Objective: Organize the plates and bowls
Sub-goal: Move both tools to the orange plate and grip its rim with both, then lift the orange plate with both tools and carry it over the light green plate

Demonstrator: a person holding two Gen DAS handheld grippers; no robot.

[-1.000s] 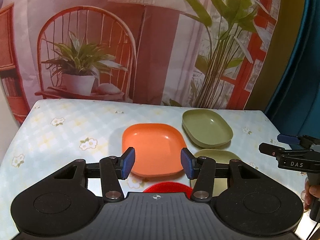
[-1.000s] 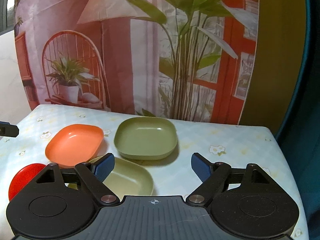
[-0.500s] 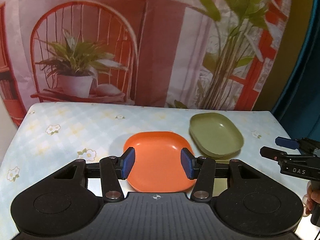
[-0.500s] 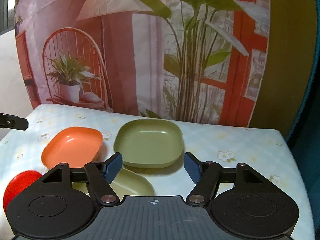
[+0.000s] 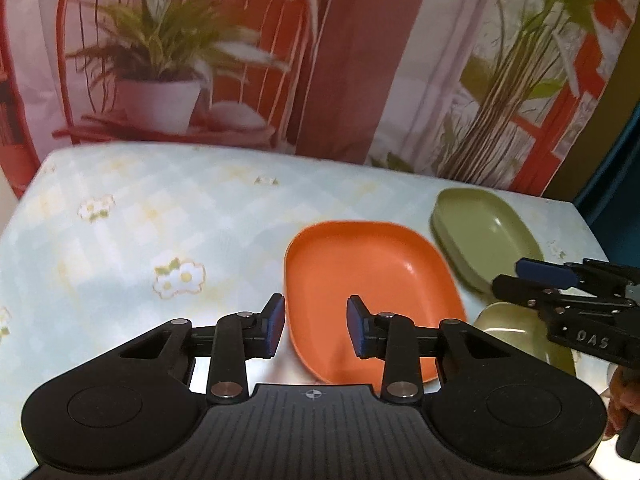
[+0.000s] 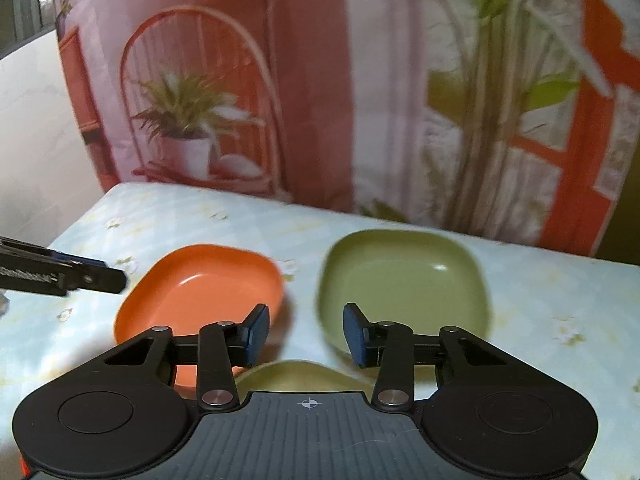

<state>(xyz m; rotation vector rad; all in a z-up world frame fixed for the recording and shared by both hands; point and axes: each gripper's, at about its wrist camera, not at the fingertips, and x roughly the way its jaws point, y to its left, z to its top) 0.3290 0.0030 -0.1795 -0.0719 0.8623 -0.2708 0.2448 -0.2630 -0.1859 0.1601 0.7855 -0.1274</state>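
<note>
A: On the pale blue floral tablecloth (image 5: 168, 216), before a printed backdrop of a red wicker chair and potted plants (image 5: 168, 60), sit three dishes close together: an orange rounded-square plastic plate (image 5: 360, 276), an olive-green rounded-square plastic dish (image 5: 484, 228) behind and to its right, and a paler yellow-green dish (image 5: 516, 332) nearest the camera

B: What stands in the way?

A: Nothing lies across the plates. The right gripper (image 5: 520, 276) juts in from the right edge, over the gap between the two green dishes

B: And the left gripper (image 5: 316, 330)?

A: Its jaws have just been closing and stand partly apart, empty. The orange plate's near left rim lies between the blue pads (image 5: 276, 328); whether they touch it cannot be told

B: The right wrist view?

A: There the right gripper (image 6: 306, 334) has also just been narrowing and holds nothing. The olive dish (image 6: 404, 276) sits beyond its right pad, the orange plate (image 6: 200, 288) beyond its left, and the pale dish (image 6: 296, 376) pokes out under the body. The left gripper (image 6: 92, 276) enters at far left

B: Anything seen in only one view?

A: A hand (image 5: 624, 400) at the left view's right edge
</note>
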